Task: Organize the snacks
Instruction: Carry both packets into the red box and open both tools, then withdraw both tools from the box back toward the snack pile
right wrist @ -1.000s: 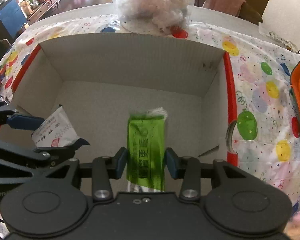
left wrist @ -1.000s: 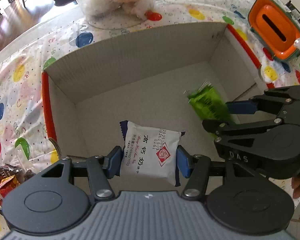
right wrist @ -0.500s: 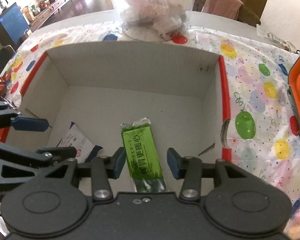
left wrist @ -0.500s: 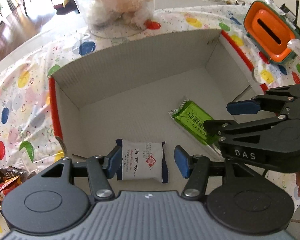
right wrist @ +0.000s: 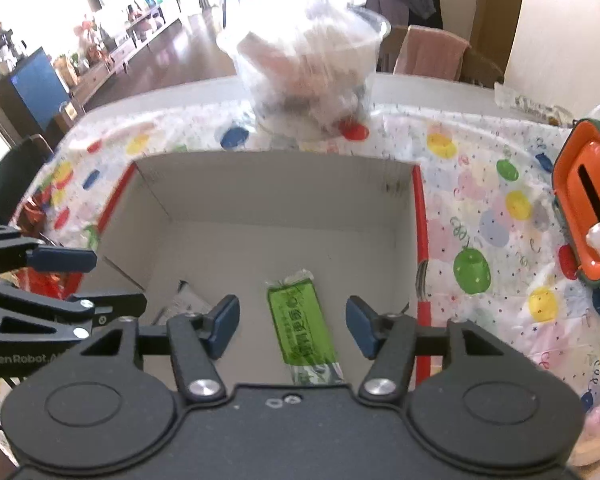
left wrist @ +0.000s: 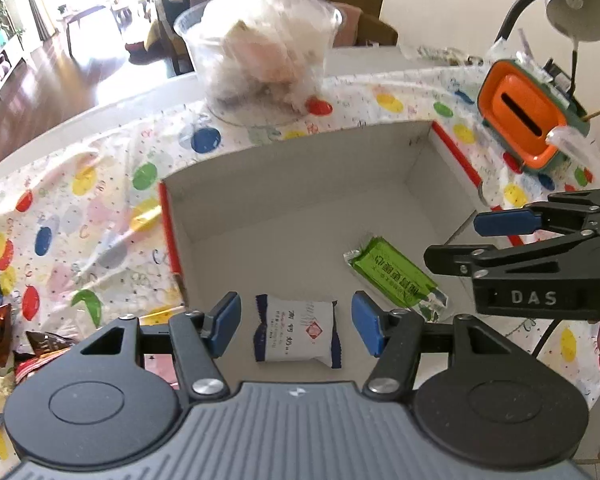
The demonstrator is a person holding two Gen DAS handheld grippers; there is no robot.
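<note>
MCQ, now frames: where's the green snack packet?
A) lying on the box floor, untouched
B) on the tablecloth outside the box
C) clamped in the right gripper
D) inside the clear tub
A: the green snack packet lies flat on the floor of the cardboard box, clear of the right gripper pads, whose jaws are opening.

I read "DAS" in white letters on the right gripper (left wrist: pixel 500 242). The left gripper (right wrist: pixel 80 282) carried "GenRobot.AI", partly cut off. The green packet (right wrist: pixel 302 322) and white packet (left wrist: pixel 296 330) bore Chinese print too small to make out.
</note>
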